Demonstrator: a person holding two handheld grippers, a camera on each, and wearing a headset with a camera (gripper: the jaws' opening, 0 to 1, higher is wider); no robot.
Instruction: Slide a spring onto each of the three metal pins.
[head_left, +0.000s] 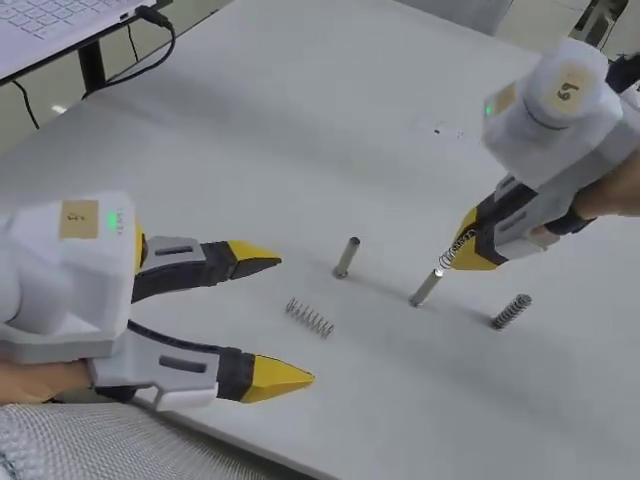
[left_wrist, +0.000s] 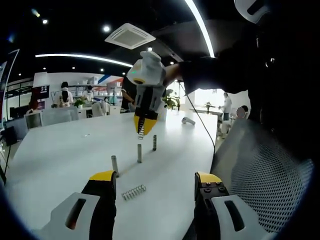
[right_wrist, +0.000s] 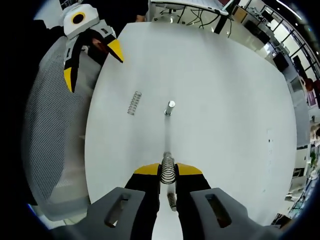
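**A:** What is the right gripper (right_wrist: 168, 169) doing?

**B:** It is pinching a spring (head_left: 446, 259) between its yellow tips, with the jaws pressing on the coil from both sides. It is hanging over the table (head_left: 300, 120), tilted downward.

**A:** Where is that spring sitting?

**B:** Its lower end is meeting the top of the middle pin (head_left: 425, 289). I cannot tell whether the coil is going round the pin yet. Most of the pin is showing bare below it.

**A:** And the left gripper (left_wrist: 155, 176)?

**B:** It is holding nothing. Its jaws are spread wide, and it is hovering low over the near side of the table, pointing toward the pins.

**A:** Where are the other parts lying?

**B:** A loose spring (head_left: 309, 317) is lying flat on the table just ahead of the left gripper, in line with the gap between its jaws. A bare pin (head_left: 346, 257) is standing upright just beyond it. A third spring (head_left: 510, 311) is standing upright on the other side of the middle pin, well apart from the loose spring. It seems to be sitting round a pin, but the coil is hiding whatever is inside.

**A:** Is anything else showing?

**B:** A laptop (head_left: 50, 25) is showing at the top left of the head view, beyond the table. A black cable (head_left: 172, 38) is running from it.
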